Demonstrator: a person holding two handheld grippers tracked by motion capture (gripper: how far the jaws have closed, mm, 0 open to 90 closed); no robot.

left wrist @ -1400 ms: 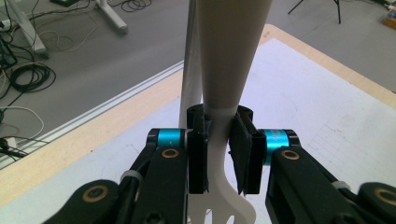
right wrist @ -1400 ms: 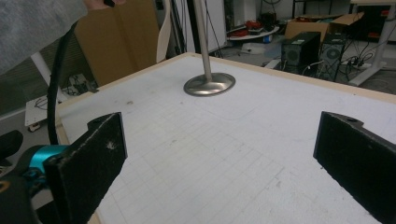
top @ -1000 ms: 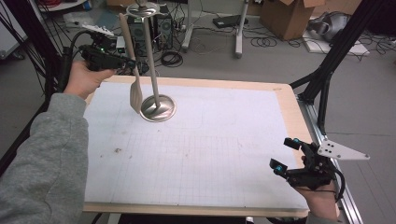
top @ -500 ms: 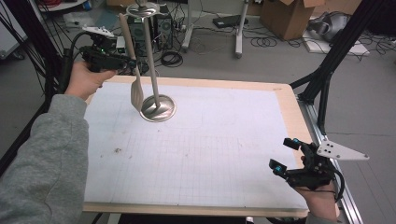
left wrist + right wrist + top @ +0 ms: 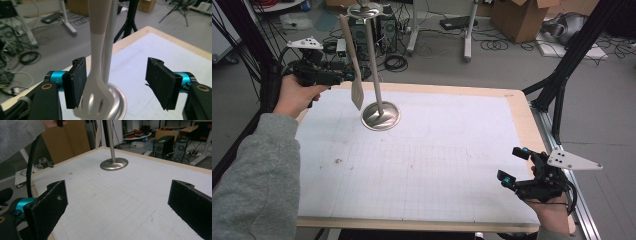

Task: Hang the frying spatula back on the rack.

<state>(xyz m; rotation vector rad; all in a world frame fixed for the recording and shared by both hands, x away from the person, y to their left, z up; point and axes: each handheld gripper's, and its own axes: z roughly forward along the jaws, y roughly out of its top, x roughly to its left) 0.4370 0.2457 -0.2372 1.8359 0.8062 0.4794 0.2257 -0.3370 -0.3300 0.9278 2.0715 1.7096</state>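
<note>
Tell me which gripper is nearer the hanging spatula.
Left. The left gripper has its open fingers around the spatula beside the stand. The right gripper is open at the table's near right corner.

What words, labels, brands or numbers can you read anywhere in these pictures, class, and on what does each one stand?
None can be read with certainty.
A small mark on the left tool's teal fitting, beside its left jaw: too small and cut off to read.
The cardboard boxes on the floor: no legible print.
</note>
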